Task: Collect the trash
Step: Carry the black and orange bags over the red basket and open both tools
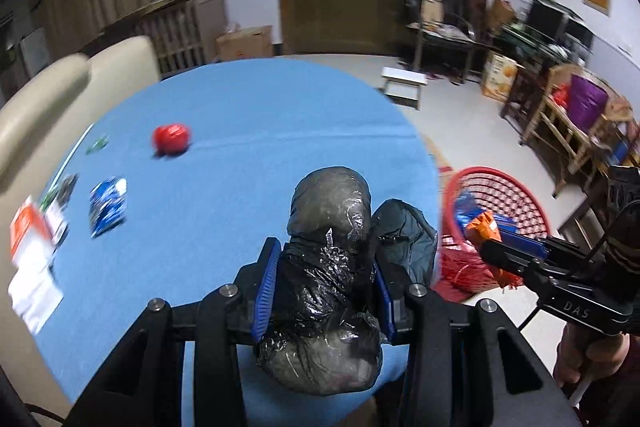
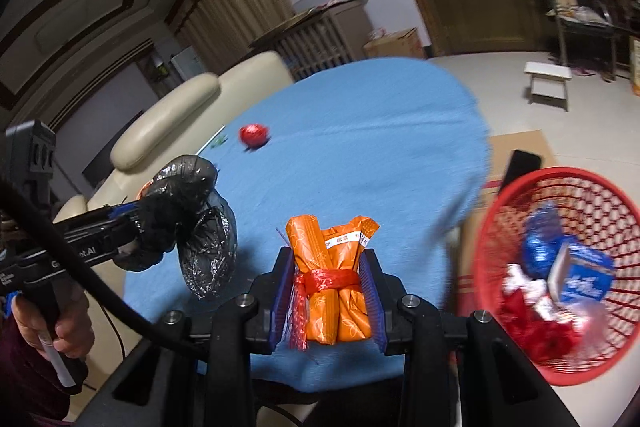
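With the left claw [image 1: 324,291] clenched on a slippery black bag [image 1: 328,267] and the right claw [image 2: 330,291] on an orange packet [image 2: 332,267], either could slip and miss the red basket [image 2: 560,195].

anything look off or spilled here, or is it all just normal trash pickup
Nothing spilled or broken. Litter still lies scattered at the blue table's far edge: a red crumpled ball, a blue wrapper and papers. The red basket stands upright beside the table.
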`<state>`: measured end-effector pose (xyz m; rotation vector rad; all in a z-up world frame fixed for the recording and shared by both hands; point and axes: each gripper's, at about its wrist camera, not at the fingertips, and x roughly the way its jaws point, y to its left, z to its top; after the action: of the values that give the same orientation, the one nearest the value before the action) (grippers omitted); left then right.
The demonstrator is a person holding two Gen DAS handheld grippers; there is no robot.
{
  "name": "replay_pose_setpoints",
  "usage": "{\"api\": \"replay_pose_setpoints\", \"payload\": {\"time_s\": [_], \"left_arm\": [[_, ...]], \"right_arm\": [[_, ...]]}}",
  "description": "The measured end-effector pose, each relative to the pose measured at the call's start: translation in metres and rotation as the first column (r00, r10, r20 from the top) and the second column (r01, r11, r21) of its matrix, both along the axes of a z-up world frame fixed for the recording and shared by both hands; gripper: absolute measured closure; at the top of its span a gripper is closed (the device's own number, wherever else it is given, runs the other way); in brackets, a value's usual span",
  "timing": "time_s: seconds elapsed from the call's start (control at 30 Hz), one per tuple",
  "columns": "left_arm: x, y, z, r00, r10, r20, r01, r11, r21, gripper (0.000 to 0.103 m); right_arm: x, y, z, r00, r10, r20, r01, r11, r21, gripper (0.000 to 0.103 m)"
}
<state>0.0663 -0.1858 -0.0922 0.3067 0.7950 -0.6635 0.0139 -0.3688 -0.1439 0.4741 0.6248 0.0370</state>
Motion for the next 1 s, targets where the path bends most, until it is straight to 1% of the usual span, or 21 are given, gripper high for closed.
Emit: {"api": "replay_pose_setpoints", "payload": {"time_s": [0.1,0.23,0.37,0.57,0.73,0.8,0.83,0.87,0.93,1.0], "left_arm": [[-0.011,-0.032,0.001,0.998,-0.069,0.000,0.069,0.998,0.010,0.059],[-0.022,-0.076,-0.002,0.987,-0.158,-0.010,0.158,0.987,0.025,0.059],[-0.030,-0.114,-0.006,0.973,-0.227,-0.030,0.228,0.973,0.028,0.059],[-0.042,-0.163,-0.019,0.953,-0.292,-0.084,0.295,0.955,0.034,0.059],[-0.055,-0.194,-0.032,0.939,-0.324,-0.117,0.331,0.942,0.052,0.058],[-0.061,-0.206,-0.037,0.931,-0.344,-0.122,0.353,0.933,0.061,0.058],[-0.062,-0.209,-0.040,0.928,-0.351,-0.121,0.361,0.930,0.073,0.057],[-0.064,-0.213,-0.042,0.928,-0.353,-0.119,0.363,0.928,0.086,0.052],[-0.065,-0.216,-0.043,0.925,-0.361,-0.120,0.372,0.924,0.086,0.048],[-0.065,-0.216,-0.044,0.925,-0.360,-0.118,0.372,0.923,0.095,0.041]], "right_arm": [[-0.020,-0.024,-0.001,0.998,-0.064,0.004,0.064,0.998,0.001,0.067],[-0.046,-0.057,-0.009,0.989,-0.146,-0.007,0.146,0.989,0.020,0.067],[-0.076,-0.095,-0.020,0.969,-0.246,-0.024,0.247,0.967,0.053,0.067],[-0.108,-0.141,-0.038,0.931,-0.361,-0.056,0.365,0.924,0.109,0.067],[-0.120,-0.163,-0.048,0.913,-0.401,-0.080,0.408,0.900,0.154,0.067],[-0.123,-0.166,-0.051,0.909,-0.408,-0.091,0.417,0.894,0.160,0.065],[-0.124,-0.168,-0.053,0.906,-0.411,-0.097,0.422,0.890,0.171,0.065],[-0.125,-0.170,-0.054,0.906,-0.412,-0.099,0.424,0.888,0.181,0.065],[-0.125,-0.174,-0.057,0.902,-0.417,-0.108,0.431,0.880,0.200,0.065],[-0.125,-0.178,-0.058,0.902,-0.414,-0.122,0.431,0.874,0.222,0.065]]}}
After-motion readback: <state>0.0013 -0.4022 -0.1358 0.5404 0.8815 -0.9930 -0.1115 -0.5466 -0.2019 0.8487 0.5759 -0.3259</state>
